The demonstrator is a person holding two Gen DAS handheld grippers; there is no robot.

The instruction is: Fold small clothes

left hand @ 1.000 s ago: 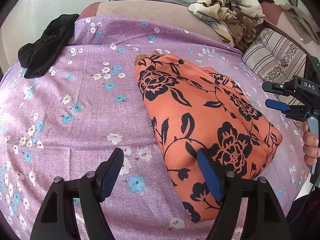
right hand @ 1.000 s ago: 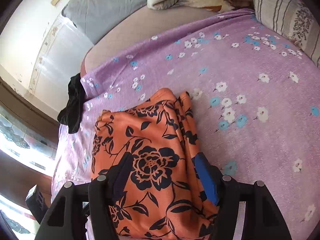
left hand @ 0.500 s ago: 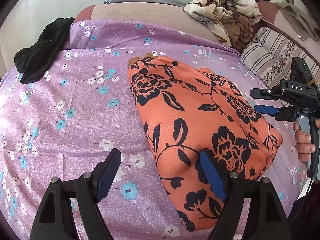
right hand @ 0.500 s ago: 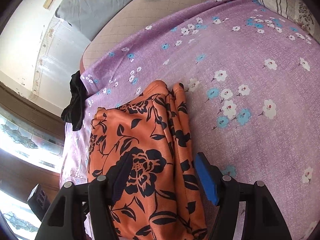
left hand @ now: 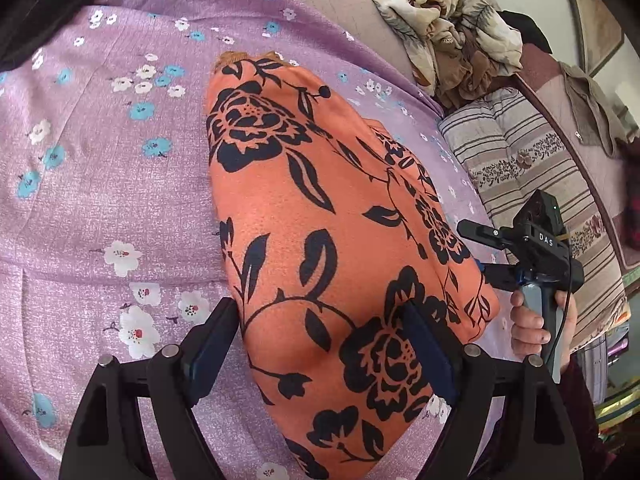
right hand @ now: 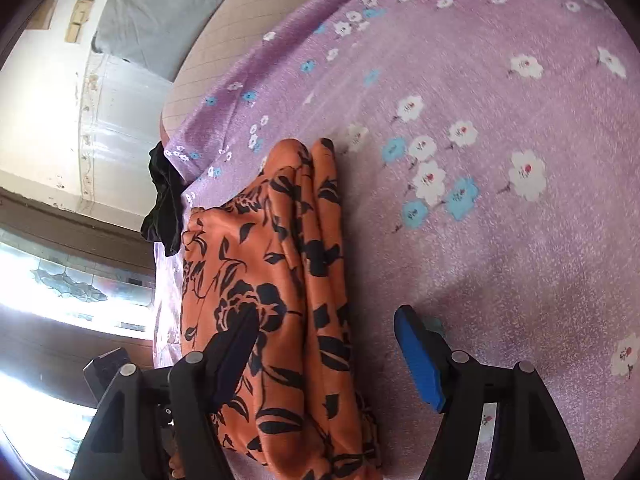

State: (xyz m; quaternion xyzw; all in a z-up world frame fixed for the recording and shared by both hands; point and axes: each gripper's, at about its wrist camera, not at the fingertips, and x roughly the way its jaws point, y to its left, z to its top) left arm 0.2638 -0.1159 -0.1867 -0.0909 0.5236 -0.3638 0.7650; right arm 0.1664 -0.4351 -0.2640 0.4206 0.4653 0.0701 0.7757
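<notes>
The orange floral garment [left hand: 328,240] lies partly folded on the bed's purple flowered sheet [left hand: 100,200], and both the left gripper [left hand: 320,344] and right gripper [right hand: 324,344], jaws just widening and pressing nothing, straddle its near end, so the next move is probably to pinch that edge for another fold.

A bed is covered by a purple floral sheet [right hand: 500,80], with a tan quilted mattress [right hand: 224,40] exposed beyond it. A grey pillow [right hand: 160,12] is set against a white wall [right hand: 44,100]. Bright daylight is admitted through a patterned-glass window [right hand: 68,284]. A striped cushion [left hand: 532,184] is seen alongside.
</notes>
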